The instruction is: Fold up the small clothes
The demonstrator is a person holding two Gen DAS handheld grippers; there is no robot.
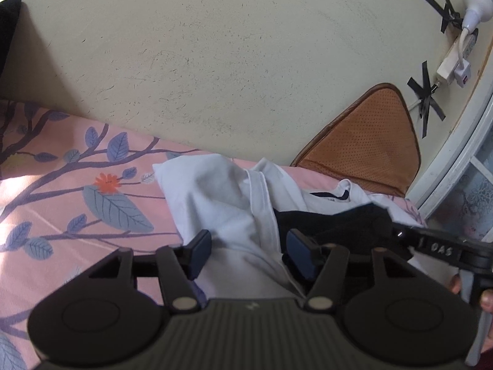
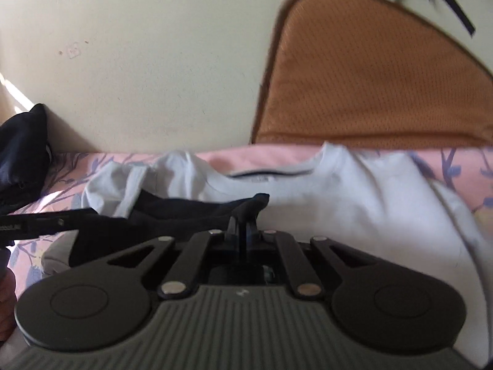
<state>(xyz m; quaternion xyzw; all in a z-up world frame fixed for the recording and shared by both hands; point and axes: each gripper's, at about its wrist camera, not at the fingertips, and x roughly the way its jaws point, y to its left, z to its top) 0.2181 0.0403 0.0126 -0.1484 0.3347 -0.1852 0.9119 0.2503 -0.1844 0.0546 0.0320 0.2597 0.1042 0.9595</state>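
Note:
A white T-shirt point(image 1: 215, 194) lies rumpled on the pink floral bedsheet point(image 1: 61, 185); it also shows in the right wrist view point(image 2: 354, 191), neck toward the wall. A small black garment point(image 1: 339, 225) lies on top of it. My left gripper point(image 1: 249, 256) is open, its blue pads over the white shirt beside the black garment's left edge. My right gripper point(image 2: 243, 225) is shut on a corner of the black garment point(image 2: 197, 212) and lifts it slightly. The right gripper's arm point(image 1: 440, 249) enters the left wrist view from the right.
A cream wall runs behind the bed. An orange mesh cushion point(image 2: 369, 77) leans against it at the right. A dark folded pile point(image 2: 21, 154) sits at the far left of the bed. A power strip and taped cables point(image 1: 446, 61) hang on the wall by a window frame.

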